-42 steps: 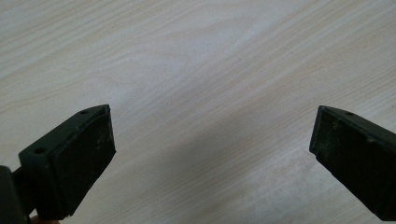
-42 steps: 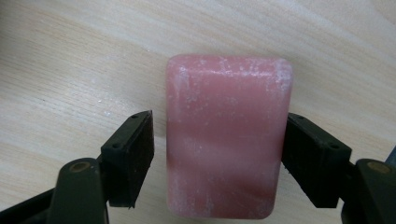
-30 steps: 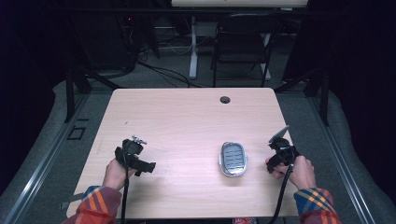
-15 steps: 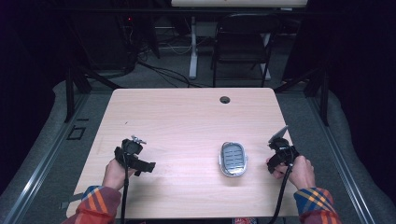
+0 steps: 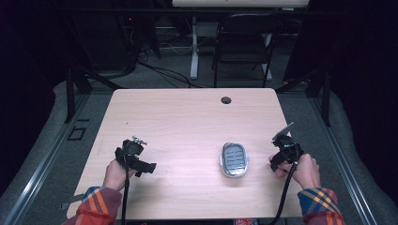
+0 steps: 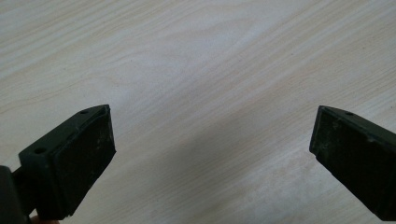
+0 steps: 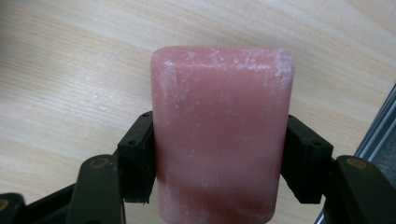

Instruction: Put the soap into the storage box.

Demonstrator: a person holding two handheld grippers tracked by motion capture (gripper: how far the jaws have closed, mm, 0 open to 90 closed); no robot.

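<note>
Right gripper (image 7: 219,154) clamped on pink soap bar (image 7: 222,135), left gripper (image 6: 210,154) spread wide

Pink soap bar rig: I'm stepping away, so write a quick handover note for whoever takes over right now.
Right hand-held gripper: jaws have just closed on the pink soap bar, near the table's right edge.
Left hand-held gripper: open, holding nothing, over bare wood at the table's left.
Metal soap dish: on the table just left of the right hand-held gripper, nothing in it.
Done: soap gripped.
Left: probably set the bar in the dish, then release.
</note>
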